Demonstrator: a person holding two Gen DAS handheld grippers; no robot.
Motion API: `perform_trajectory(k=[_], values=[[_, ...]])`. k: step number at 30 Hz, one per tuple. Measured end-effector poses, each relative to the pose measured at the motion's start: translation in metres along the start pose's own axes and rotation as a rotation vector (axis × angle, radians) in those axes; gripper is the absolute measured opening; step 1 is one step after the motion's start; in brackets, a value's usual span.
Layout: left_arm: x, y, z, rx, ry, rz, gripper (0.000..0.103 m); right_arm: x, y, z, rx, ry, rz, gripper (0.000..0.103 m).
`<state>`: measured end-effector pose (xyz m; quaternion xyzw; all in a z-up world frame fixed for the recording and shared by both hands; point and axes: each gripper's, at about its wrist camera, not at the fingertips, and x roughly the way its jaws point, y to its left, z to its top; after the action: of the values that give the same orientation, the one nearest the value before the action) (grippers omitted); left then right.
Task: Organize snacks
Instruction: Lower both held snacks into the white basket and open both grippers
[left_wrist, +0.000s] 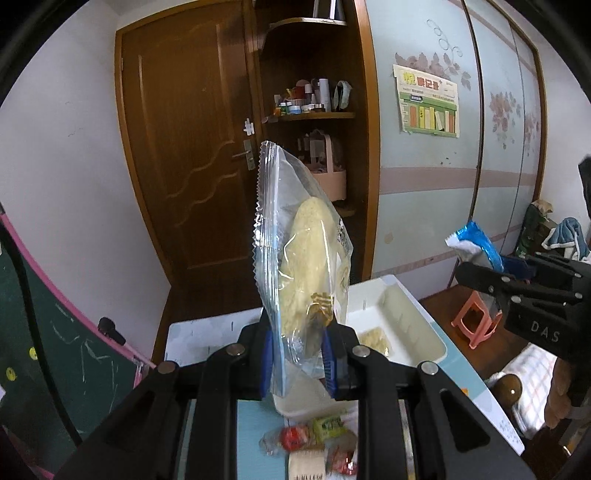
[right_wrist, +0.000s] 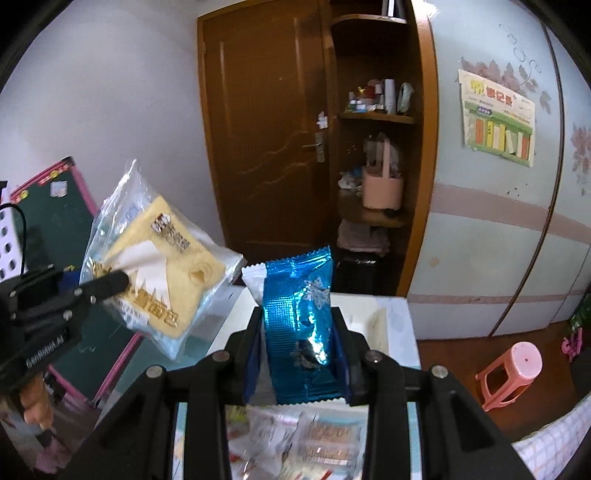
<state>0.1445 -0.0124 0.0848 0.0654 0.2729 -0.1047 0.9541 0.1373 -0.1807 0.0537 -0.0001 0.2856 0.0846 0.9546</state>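
Observation:
My left gripper (left_wrist: 297, 363) is shut on a clear bag of yellow bread (left_wrist: 306, 254) and holds it upright above the table. The same bread bag (right_wrist: 162, 266) shows at the left of the right wrist view, held by the left gripper (right_wrist: 110, 284). My right gripper (right_wrist: 301, 363) is shut on a shiny blue snack packet (right_wrist: 301, 325), held upright. In the left wrist view the right gripper (left_wrist: 476, 275) holds that blue packet (left_wrist: 476, 243) at the right. A white tray (left_wrist: 417, 332) with some pale snacks inside lies beyond both grippers.
Loose small snacks (left_wrist: 314, 443) lie on the light blue table below the grippers, also in the right wrist view (right_wrist: 314, 439). A pink stool (right_wrist: 513, 373) stands on the floor at the right. A green chalkboard (left_wrist: 55, 350) leans at the left. A brown door and shelves stand behind.

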Motion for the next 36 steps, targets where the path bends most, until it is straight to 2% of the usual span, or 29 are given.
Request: perform_trajectory(k=[7,13,18,24,29,33,34,36], values=[[0.05,-0.012,0.02,-0.003,0.026,0.024,0.02,0.039,-0.018,0.033,0.076,0.006,-0.043,0.034],[0.089,-0.012,0.026,-0.023,0.079,0.023,0.02,0.066,-0.033,0.039,0.118,0.044,-0.061,0.034],[0.114,-0.012,0.021,-0.032,0.134,0.012,0.02,0.085,-0.041,0.03,0.14,0.097,-0.046,0.034],[0.151,-0.022,0.01,0.005,0.226,-0.008,0.02,0.128,-0.047,0.012,0.154,0.225,-0.012,0.034],[0.185,-0.03,0.001,0.018,0.288,-0.012,0.02,0.171,-0.047,-0.005,0.156,0.319,-0.033,0.034],[0.206,-0.03,-0.007,0.021,0.32,0.006,0.021,0.194,-0.047,-0.011,0.154,0.354,-0.053,0.035],[0.207,-0.03,-0.01,0.026,0.321,0.013,0.023,0.198,-0.048,-0.012,0.156,0.355,-0.06,0.035],[0.213,-0.031,-0.01,0.037,0.316,0.035,0.038,0.205,-0.05,-0.012,0.165,0.366,-0.067,0.037]])
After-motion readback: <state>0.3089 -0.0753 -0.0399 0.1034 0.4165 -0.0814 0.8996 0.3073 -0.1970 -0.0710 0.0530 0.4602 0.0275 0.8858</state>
